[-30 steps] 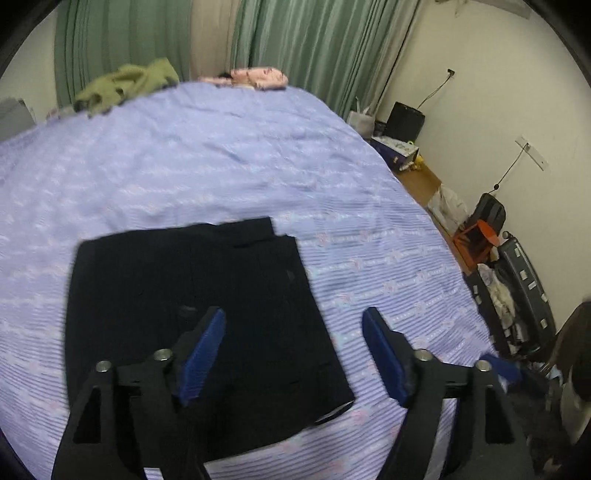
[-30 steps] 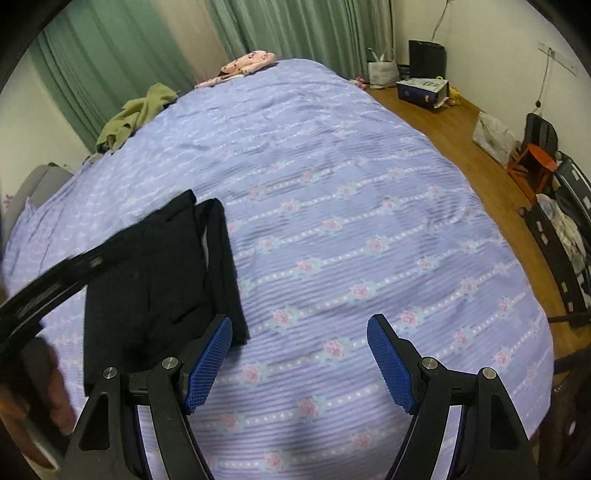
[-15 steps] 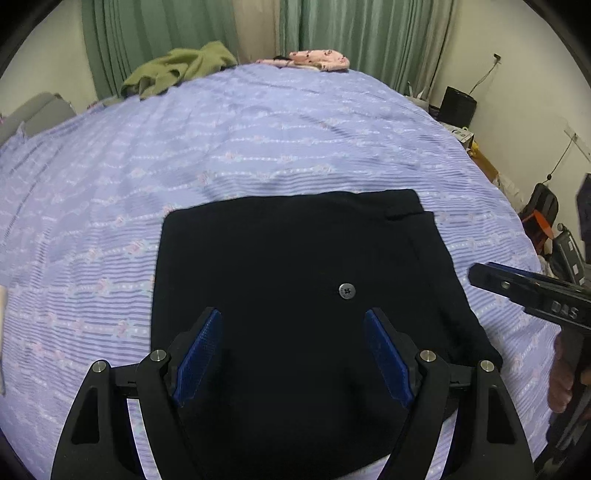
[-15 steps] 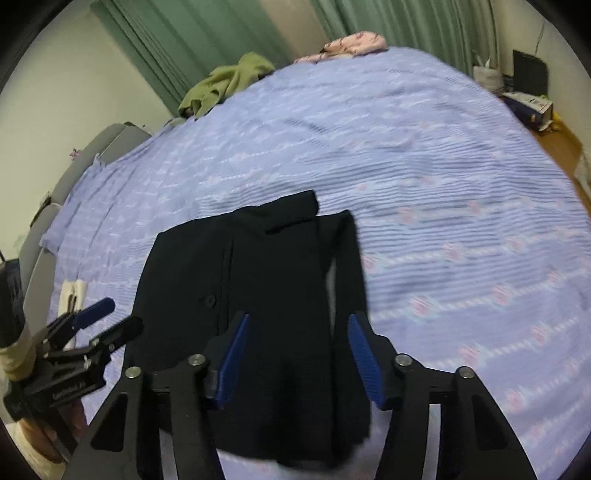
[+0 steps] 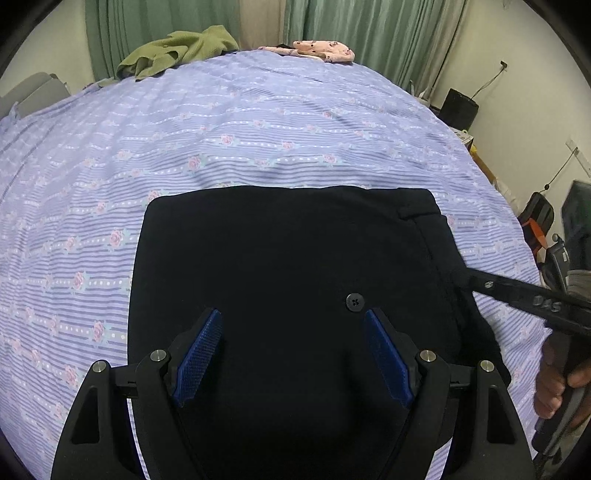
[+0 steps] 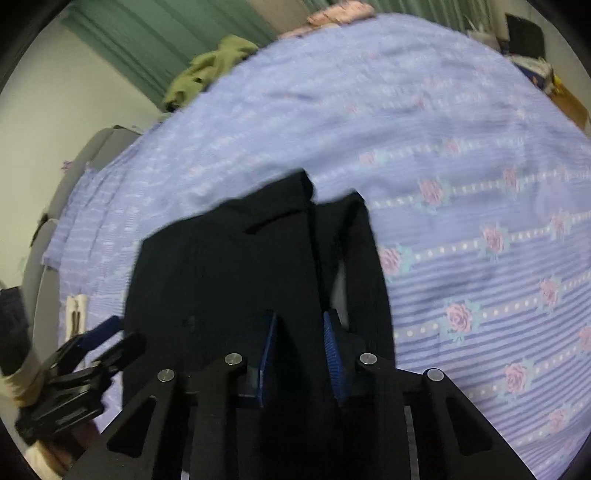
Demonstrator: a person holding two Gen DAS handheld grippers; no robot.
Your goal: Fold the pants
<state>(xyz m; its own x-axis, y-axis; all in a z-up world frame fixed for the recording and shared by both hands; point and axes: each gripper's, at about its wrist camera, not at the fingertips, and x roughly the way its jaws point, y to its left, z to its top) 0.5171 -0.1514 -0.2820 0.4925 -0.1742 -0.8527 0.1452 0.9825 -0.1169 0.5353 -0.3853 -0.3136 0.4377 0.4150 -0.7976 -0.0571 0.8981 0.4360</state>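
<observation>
Looking at the black pants (image 5: 295, 266): folded into a compact, roughly rectangular block, flat on the lavender floral bedspread (image 5: 258, 122), at its near edge. One dark button (image 5: 355, 302) shows on the top layer, and a belt loop sits at the far right corner. In your right wrist view the waistband side (image 6: 347, 258) runs along the block's right edge, away from you toward the curtains (image 5: 332, 22); a pale gap shows between two layers there. Long axis: can't tell, the near end is hidden behind the grippers.

Your left gripper (image 5: 291, 354) hovers over the near part of the block, jaws spread wide, nothing between the pads. Your right gripper (image 6: 299, 354) has jaws nearly together over the waistband edge; can't tell whether they pinch cloth. That view is motion-blurred.
</observation>
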